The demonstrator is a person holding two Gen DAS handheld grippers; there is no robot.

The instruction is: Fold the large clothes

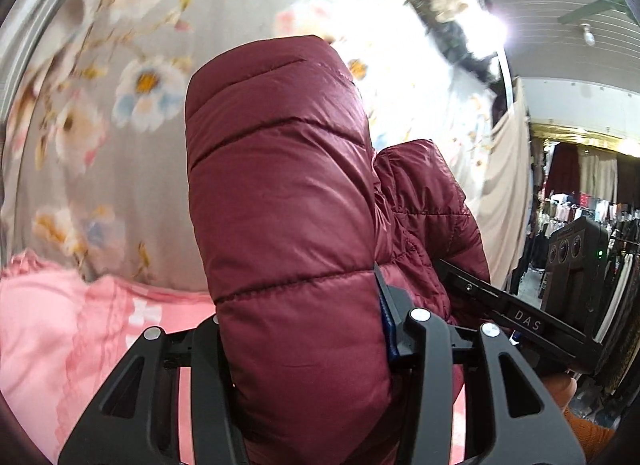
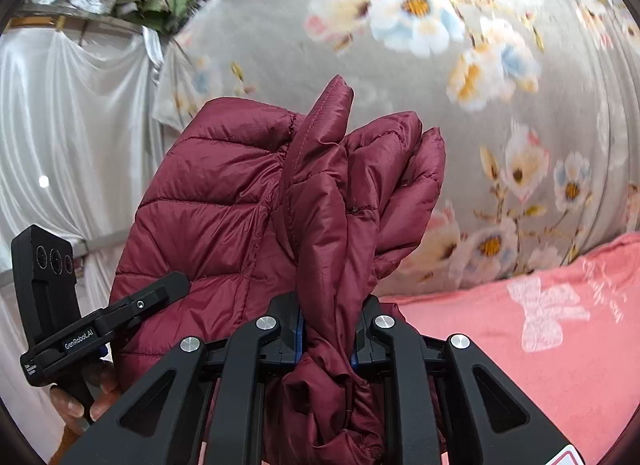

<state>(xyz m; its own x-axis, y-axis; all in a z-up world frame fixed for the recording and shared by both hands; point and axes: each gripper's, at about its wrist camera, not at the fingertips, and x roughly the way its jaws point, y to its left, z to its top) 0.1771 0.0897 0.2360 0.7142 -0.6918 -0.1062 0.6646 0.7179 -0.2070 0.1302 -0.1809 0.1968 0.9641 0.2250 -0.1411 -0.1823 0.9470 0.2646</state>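
Left gripper (image 1: 304, 329) clamped half-wide on thick maroon puffer jacket (image 1: 280, 185); right gripper (image 2: 330, 321) pinched narrow on bunched edge. Jacket held aloft over pink bedspread (image 2: 540, 345). Likely light, puffy, slick shell; best gripped at seams or hems.

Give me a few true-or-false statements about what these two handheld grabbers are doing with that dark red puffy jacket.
1. Both grippers grip the maroon quilted jacket. True: the left gripper and right gripper each have padding between their jaws.
2. The jacket lies flat on the pink cloth. False: it is bunched and held up in front of it.
3. A floral sheet hangs behind. True.
4. The jacket is blue. False: it is maroon.
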